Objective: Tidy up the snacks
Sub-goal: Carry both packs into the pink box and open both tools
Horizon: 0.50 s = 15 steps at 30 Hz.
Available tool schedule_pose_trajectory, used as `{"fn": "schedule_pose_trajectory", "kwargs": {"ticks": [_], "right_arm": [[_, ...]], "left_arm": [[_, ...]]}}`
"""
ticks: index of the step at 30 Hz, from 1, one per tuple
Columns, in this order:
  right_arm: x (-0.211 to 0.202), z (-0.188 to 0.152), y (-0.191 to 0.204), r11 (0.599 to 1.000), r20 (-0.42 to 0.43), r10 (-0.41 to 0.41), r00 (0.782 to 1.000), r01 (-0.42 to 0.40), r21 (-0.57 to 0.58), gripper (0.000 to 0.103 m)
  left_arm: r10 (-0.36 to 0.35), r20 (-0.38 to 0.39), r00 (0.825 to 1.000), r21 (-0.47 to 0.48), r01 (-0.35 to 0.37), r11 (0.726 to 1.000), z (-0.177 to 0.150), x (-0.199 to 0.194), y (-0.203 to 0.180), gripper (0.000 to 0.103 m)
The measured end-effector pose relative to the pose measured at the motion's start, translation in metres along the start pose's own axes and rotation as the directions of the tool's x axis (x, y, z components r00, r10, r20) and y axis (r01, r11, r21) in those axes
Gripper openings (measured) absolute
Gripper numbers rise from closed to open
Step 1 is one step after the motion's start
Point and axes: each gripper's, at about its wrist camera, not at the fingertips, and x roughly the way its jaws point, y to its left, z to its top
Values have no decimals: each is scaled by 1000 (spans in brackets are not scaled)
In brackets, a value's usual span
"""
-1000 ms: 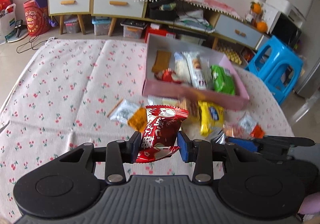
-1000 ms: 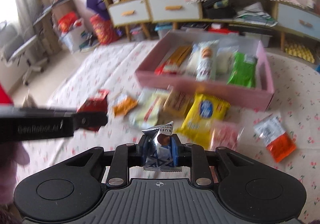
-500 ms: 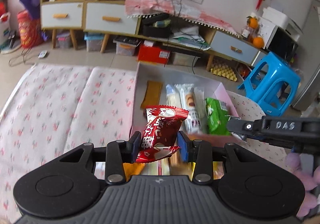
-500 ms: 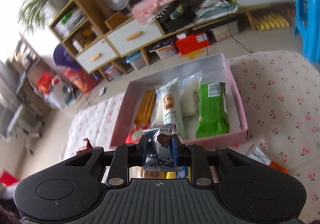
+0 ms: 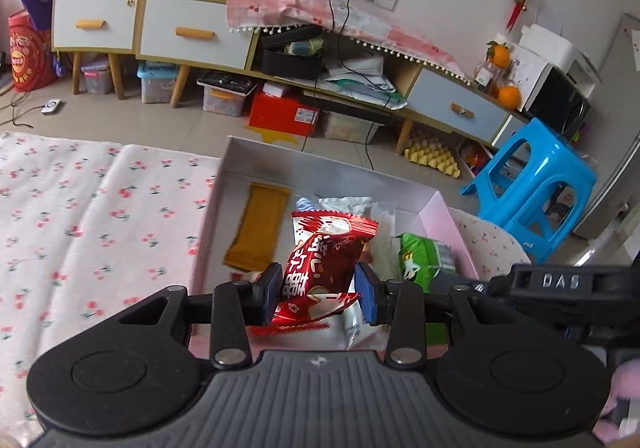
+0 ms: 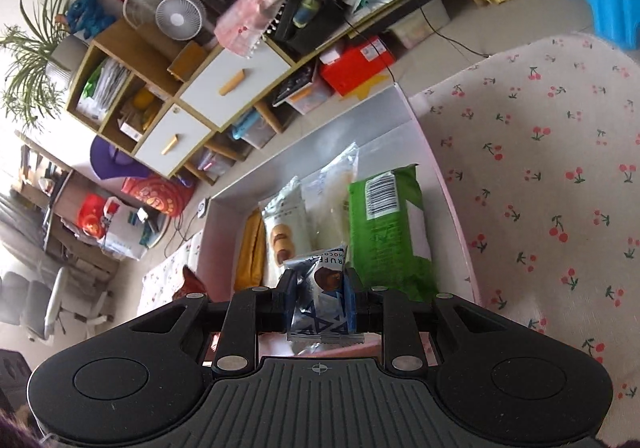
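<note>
My left gripper (image 5: 318, 290) is shut on a red snack packet (image 5: 324, 264), held over the near part of the pink box (image 5: 444, 207). My right gripper (image 6: 319, 302) is shut on a small blue and silver chocolate packet (image 6: 320, 296), also above the pink box (image 6: 448, 199). Inside the box lie a yellow bar (image 5: 258, 230), pale packets (image 6: 280, 224) and a green packet (image 6: 386, 224). The right gripper's black body (image 5: 560, 288) shows at the right of the left wrist view.
The box sits on a cherry-print cloth (image 5: 100, 215) covering the table. A blue plastic stool (image 5: 532, 187) stands beyond the table's right edge. Wooden cabinets with drawers (image 5: 176, 31) and storage bins line the far wall.
Both grippers have moved forward from the loose snacks on the cloth to over the pink box, each keeping its packet. The right wrist view has rolled, so the room now appears tilted.
</note>
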Motion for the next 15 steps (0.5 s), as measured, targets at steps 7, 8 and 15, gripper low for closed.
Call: {"fn": "schedule_pose_trajectory", "kwargs": {"ticks": [7,8,15], "right_arm": [[2,0,-1,1000,-9,18,1000,-19,-9,27],[2,0,-1,1000,-9,19,1000,-19,-14,27],[2,-1,2,1000,-11,19,1000,-19,-23,28]], "left_arm": [[38,10,999,-21,-38,999,2,14,-3,37],[47,13,999,-19,-47,999,1,14,-3,37],[76,31,997,-19,-75,997,0,16,-2,37]]}}
